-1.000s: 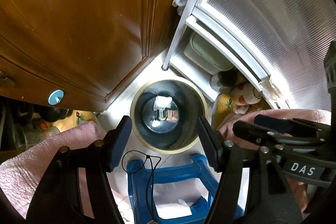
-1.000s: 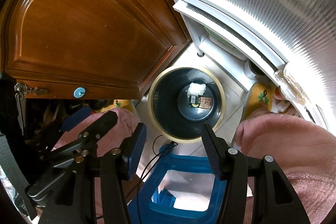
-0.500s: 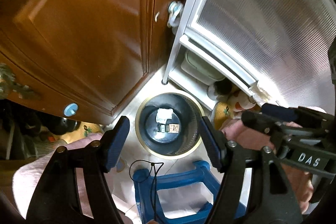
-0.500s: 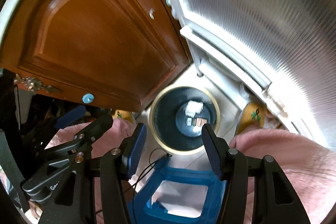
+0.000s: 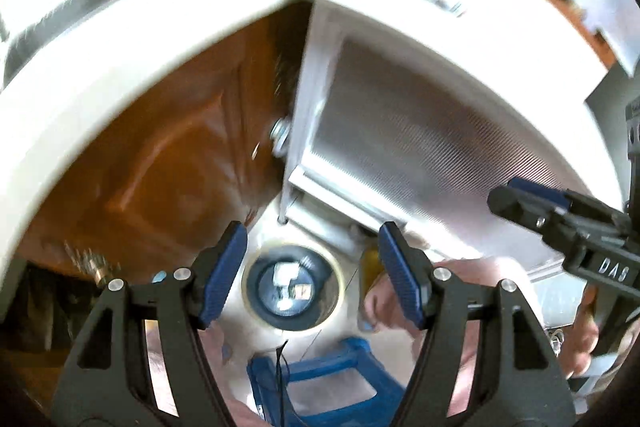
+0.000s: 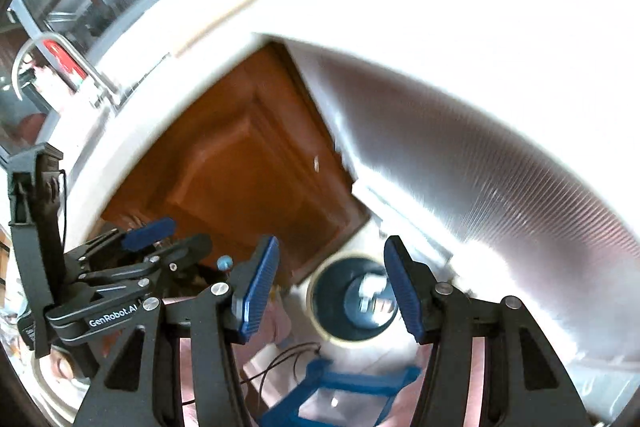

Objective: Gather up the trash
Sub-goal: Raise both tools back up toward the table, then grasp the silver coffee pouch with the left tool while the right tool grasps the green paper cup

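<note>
A round dark trash bin [image 5: 294,287] with a pale gold rim stands on the floor in the corner, far below both grippers; it also shows in the right wrist view [image 6: 354,301]. White and brown scraps of trash [image 5: 286,277] lie at its bottom. My left gripper [image 5: 312,273] is open and empty, high above the bin. My right gripper [image 6: 330,289] is open and empty, also high above it. The right gripper shows at the right of the left wrist view [image 5: 568,223], and the left gripper at the left of the right wrist view [image 6: 132,267].
A blue plastic stool [image 5: 320,375] stands in front of the bin. A brown wooden cabinet door [image 5: 160,179] is to the left, a ribbed frosted door [image 5: 420,147] to the right. A white countertop edge [image 5: 100,87] arcs overhead. A sink tap [image 6: 52,63] shows upper left.
Both grippers have risen well above the bin, which now looks much smaller. The white countertop and the sink tap have come into view. Both grippers stayed open.
</note>
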Available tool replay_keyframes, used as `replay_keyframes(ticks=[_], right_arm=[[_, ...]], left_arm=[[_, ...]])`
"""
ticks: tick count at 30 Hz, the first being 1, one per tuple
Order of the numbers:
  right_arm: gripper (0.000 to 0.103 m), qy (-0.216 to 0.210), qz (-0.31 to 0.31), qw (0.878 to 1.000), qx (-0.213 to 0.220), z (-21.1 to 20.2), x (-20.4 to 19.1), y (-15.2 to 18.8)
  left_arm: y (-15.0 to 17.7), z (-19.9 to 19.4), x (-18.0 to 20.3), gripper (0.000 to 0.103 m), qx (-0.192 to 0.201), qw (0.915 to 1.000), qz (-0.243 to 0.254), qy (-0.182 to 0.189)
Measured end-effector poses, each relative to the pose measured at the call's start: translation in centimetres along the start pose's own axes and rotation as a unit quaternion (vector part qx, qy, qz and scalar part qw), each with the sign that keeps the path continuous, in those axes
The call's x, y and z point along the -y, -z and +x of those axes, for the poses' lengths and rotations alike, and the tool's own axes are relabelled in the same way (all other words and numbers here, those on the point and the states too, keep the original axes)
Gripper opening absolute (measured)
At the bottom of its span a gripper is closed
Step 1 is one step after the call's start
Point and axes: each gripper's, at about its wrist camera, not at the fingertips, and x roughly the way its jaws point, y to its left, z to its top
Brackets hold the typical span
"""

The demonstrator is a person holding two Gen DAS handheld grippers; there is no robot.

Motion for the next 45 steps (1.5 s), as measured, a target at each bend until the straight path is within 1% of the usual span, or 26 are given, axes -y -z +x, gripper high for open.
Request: replay_keyframes(ticks=[1,3,6,8,10,12,14,18,21,24,28,29,33,37,39,42,45], right_arm=[[0.063,0.004,-0.002,1.000,0.011,-1.3,0.1,-0.8],[0.072,0.006,-0.004,0.999,0.036,-4.3,0.4,-2.8],[0.074,0.009,-0.008,0.998,0.058,-7.9,0.8,-5.3],[0.075,0.023,-0.008,0.997,0.067,-9.7,1.2,-6.8],[0.077,0.033,-0.007,0.996,0.077,-11.4,1.7,-8.3],[0.078,0.040,-0.002,0.995,0.088,-12.8,2.6,-9.9],[0.078,0.048,0.007,0.994,0.095,-14.1,3.9,-11.5],[0.079,0.048,0.039,0.993,0.101,-15.6,7.6,-15.4],[0.081,0.066,0.056,0.991,0.102,-15.2,10.0,-18.8],[0.082,0.084,0.078,0.989,0.096,-13.9,12.4,-21.8],[0.082,0.107,0.097,0.986,0.087,-11.7,15.1,-24.9],[0.082,0.117,0.100,0.985,0.083,-11.1,15.9,-25.8],[0.082,0.134,0.114,0.981,0.082,-8.8,18.3,-28.7],[0.082,0.154,0.123,0.977,0.084,-6.9,20.4,-30.9],[0.082,0.162,0.127,0.976,0.076,-5.7,21.4,-31.9],[0.082,0.164,0.133,0.975,0.065,-3.7,22.7,-33.1],[0.082,0.160,0.137,0.976,0.049,-1.6,23.5,-33.5]], left_arm=[[-1.0,-0.8,0.6,0.066,0.006,0.9999,0.007,0.006],[-3.0,-2.3,1.7,0.066,0.014,0.9996,0.020,0.017],[-6.1,-3.9,3.4,0.066,0.021,0.9987,0.033,0.033],[-8.6,-4.8,4.8,0.066,0.022,0.9980,0.035,0.049],[-10.7,-5.2,5.7,0.066,0.021,0.9975,0.037,0.057],[-12.9,-5.4,6.8,0.066,0.021,0.9973,0.041,0.057],[-14.5,-5.4,7.7,0.066,0.020,0.9972,0.042,0.059],[-18.5,-4.4,9.6,0.066,0.011,0.9969,0.032,0.072],[-21.5,-2.1,10.0,0.066,-0.003,0.9963,0.013,0.085],[-24.0,0.4,10.4,0.066,-0.017,0.9956,-0.015,0.091],[-26.6,3.7,10.4,0.066,-0.032,0.9944,-0.051,0.087],[-27.2,4.4,10.3,0.066,-0.031,0.9942,-0.060,0.083],[-29.2,6.6,10.0,0.066,-0.028,0.9927,-0.091,0.074],[-30.4,8.7,9.4,0.066,-0.032,0.9902,-0.119,0.065],[-30.7,9.9,9.3,0.066,-0.036,0.9897,-0.127,0.054],[-30.7,11.3,9.3,0.066,-0.042,0.9893,-0.134,0.041],[-30.4,12.6,9.3,0.066,-0.051,0.9888,-0.137,0.033]])
